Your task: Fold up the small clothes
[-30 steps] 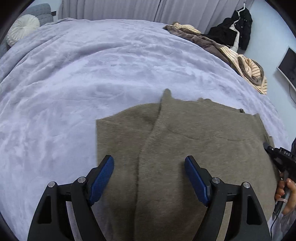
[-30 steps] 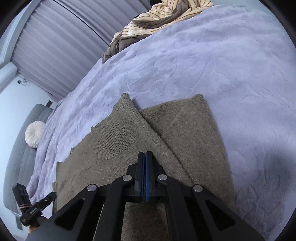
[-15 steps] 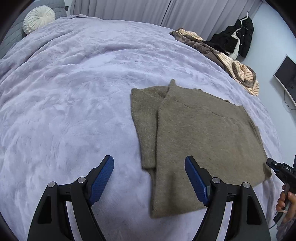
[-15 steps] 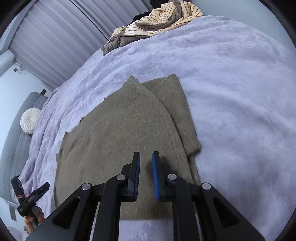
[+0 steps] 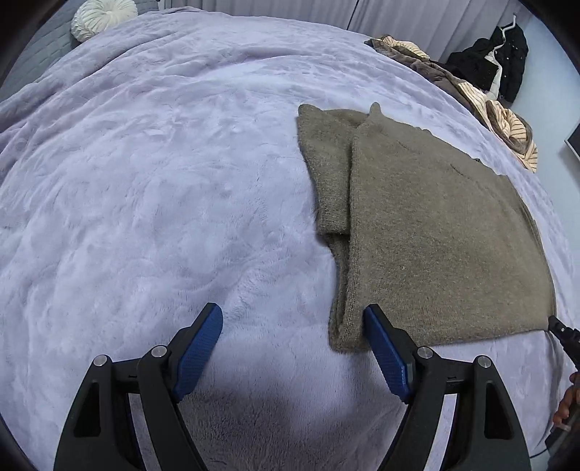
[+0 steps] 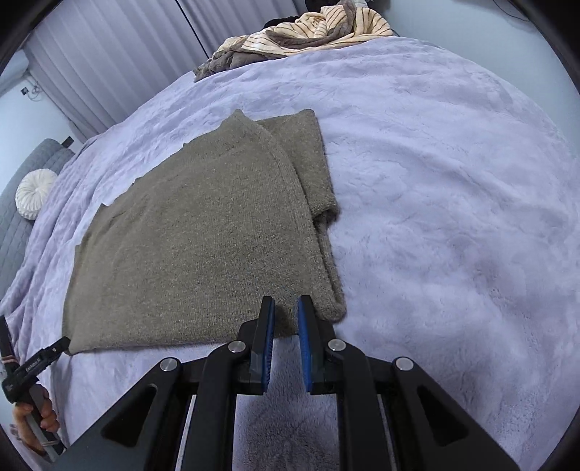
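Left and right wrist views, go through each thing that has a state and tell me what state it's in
left gripper: open wide, holding nothing.
right gripper: slightly open, holding nothing.
olive sweater: partly folded, lying flat on the bed, one side folded over.
lavender blanket: spread over the bed.
striped clothes: crumpled heap at the far edge.
black jacket: hanging up.

Your 2 views are evenly lit by soft, cool daylight with no glare. Each gripper casts a diffuse shadow on the blanket (image 5: 145, 203) directly beneath it. Fisheye bending curves the edges, corners vignette black, and focus stays sharp throughout.
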{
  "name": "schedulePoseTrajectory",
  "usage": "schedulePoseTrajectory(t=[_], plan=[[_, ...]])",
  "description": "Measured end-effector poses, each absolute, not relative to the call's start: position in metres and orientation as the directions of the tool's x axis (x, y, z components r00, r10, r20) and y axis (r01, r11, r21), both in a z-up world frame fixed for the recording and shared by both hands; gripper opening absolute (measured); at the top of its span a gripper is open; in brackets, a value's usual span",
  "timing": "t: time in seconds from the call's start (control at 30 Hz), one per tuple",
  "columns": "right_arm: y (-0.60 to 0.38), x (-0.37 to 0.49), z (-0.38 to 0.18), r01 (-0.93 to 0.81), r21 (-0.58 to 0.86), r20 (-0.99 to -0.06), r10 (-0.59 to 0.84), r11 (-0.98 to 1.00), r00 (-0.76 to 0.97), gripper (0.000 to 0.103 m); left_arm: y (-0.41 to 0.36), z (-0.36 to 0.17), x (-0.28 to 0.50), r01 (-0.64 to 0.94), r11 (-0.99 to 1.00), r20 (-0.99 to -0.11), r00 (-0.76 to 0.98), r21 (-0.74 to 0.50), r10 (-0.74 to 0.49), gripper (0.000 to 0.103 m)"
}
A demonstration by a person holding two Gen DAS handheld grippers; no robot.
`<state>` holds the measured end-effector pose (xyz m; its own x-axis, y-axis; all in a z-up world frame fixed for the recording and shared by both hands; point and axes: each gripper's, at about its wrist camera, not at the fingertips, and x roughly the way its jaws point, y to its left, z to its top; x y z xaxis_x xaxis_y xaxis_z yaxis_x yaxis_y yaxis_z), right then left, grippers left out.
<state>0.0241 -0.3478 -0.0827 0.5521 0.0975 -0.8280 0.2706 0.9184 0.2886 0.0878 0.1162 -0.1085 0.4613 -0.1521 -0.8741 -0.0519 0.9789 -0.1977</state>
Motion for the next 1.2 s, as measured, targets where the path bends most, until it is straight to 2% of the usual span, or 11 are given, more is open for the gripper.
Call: schedulePoseTrajectory(t=[0.23,0.33,0.43,0.5,0.77,1.03,1.07,1.1,1.13,1.2], plan=[[-0.335,0.013,-0.076,0.290,0.265,-0.832,0.066,0.920,0.550,0.018,0.105,-0.104,0.069,-0.022,0.993,-0.892,0.442,-0.117,-0.095,0.081],[-0.334,0.002,-0.070,0.296,0.289,-0.824,0.080,0.910,0.560,0.019,0.103,-0.101,0.060,-0.017,0.991,-0.890,0.443,-0.130,-0.109,0.081],[-0.326,-0.013,-0.061,0.280,0.286,-0.812,0.076,0.917,0.579,0.027,0.103,-0.097,0.052,-0.020,0.990,-0.887,0.446,-0.141,-0.118,0.081],[-0.320,-0.023,-0.057,0.263,0.286,-0.804,0.081,0.922,0.589,0.037,0.102,-0.095,0.047,-0.014,0.991,-0.886,0.449,-0.132,-0.112,0.081],[-0.284,-0.051,-0.064,0.231,0.330,-0.796,0.138,0.915,0.590,0.037,0.103,-0.088,0.028,0.021,0.991,-0.882,0.455,-0.132,-0.127,0.081],[-0.232,-0.044,-0.064,0.135,0.339,-0.797,0.208,0.931,0.567,0.037,0.120,-0.086,0.018,0.032,0.988,-0.880,0.452,-0.149,-0.147,0.081],[-0.226,-0.041,-0.063,0.118,0.343,-0.795,0.220,0.932,0.566,0.038,0.122,-0.087,0.018,0.029,0.988,-0.879,0.453,-0.150,-0.147,0.082],[-0.221,-0.038,-0.062,0.103,0.349,-0.792,0.234,0.931,0.564,0.041,0.124,-0.087,0.019,0.026,0.988,-0.877,0.458,-0.152,-0.147,0.090],[-0.215,-0.035,-0.062,0.089,0.359,-0.789,0.251,0.929,0.560,0.042,0.127,-0.086,0.019,0.018,0.988,-0.872,0.468,-0.155,-0.146,0.103],[-0.203,-0.027,-0.062,0.066,0.379,-0.787,0.284,0.923,0.547,0.044,0.135,-0.082,0.020,0.007,0.982,-0.851,0.498,-0.188,-0.166,0.103]])
